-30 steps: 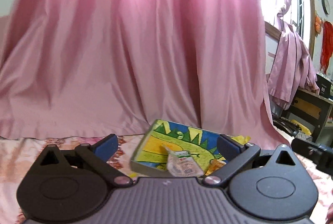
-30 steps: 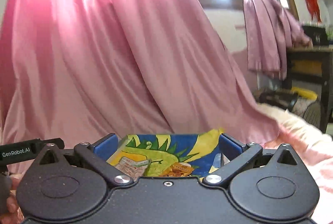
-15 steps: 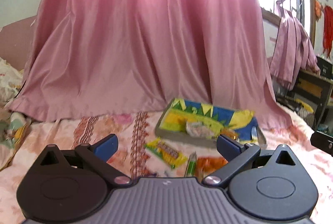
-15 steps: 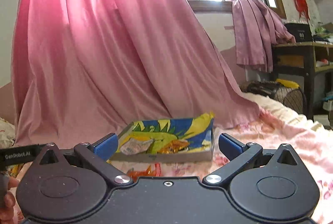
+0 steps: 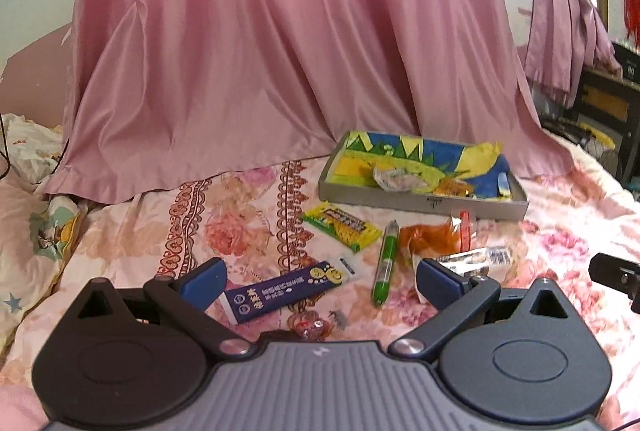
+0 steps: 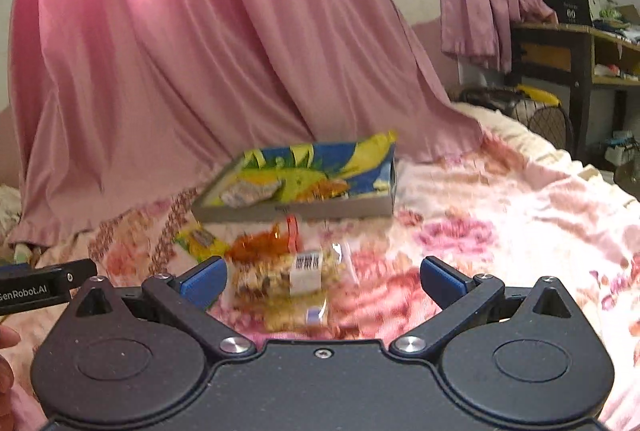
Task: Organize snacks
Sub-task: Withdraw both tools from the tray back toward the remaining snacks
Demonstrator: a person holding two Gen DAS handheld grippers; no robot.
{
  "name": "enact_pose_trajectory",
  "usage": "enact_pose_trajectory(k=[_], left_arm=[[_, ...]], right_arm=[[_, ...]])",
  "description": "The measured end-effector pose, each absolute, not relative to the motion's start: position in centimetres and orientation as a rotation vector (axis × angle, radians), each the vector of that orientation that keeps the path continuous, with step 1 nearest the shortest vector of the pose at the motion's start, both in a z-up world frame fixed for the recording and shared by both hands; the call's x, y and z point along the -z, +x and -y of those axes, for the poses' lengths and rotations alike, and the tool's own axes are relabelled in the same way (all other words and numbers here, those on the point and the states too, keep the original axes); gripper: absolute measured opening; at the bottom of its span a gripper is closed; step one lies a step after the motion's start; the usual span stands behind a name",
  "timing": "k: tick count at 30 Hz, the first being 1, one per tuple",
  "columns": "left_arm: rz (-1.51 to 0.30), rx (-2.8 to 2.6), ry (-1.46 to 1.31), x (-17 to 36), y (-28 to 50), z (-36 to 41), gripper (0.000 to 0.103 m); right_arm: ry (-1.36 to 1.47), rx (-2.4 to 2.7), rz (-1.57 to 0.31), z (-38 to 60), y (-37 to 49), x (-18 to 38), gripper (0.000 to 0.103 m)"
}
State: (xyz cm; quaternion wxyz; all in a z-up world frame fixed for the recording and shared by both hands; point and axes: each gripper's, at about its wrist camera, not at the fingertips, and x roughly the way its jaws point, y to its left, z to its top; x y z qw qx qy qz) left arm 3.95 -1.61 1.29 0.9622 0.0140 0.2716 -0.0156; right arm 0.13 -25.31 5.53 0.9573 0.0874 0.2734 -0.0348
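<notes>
A shallow grey tray (image 5: 420,205) with a bright blue, yellow and green lining sits on the floral bedspread and holds a pale wrapper (image 5: 394,178) and an orange packet (image 5: 454,187). In front of it lie a yellow-green packet (image 5: 340,225), a green tube (image 5: 386,263), an orange bag (image 5: 430,241), a clear bag (image 5: 476,257) and a blue bar (image 5: 288,289). My left gripper (image 5: 320,281) is open above the blue bar. My right gripper (image 6: 322,277) is open above a clear nut bag (image 6: 280,277); the tray (image 6: 300,213) lies beyond.
A pink curtain (image 5: 280,51) hangs right behind the tray. A dark wooden desk (image 6: 576,51) stands at the right past the bed edge. Pillows and a plastic bag (image 5: 28,147) lie at the left. The other gripper's body (image 5: 616,273) shows at the right edge.
Both grippers have pulled back and tilted down from the tray. The loose snacks on the bedspread in front of the tray have come into view. Both stay open.
</notes>
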Motion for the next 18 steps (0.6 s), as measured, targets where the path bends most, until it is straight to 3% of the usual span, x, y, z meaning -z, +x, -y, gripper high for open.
enact_pose_trajectory(k=[18], left_arm=[[-0.716, 0.010, 0.054, 0.3, 6.1, 1.6, 0.103]], right_arm=[[0.127, 0.068, -0.703, 24.5, 1.4, -3.7, 0.102]])
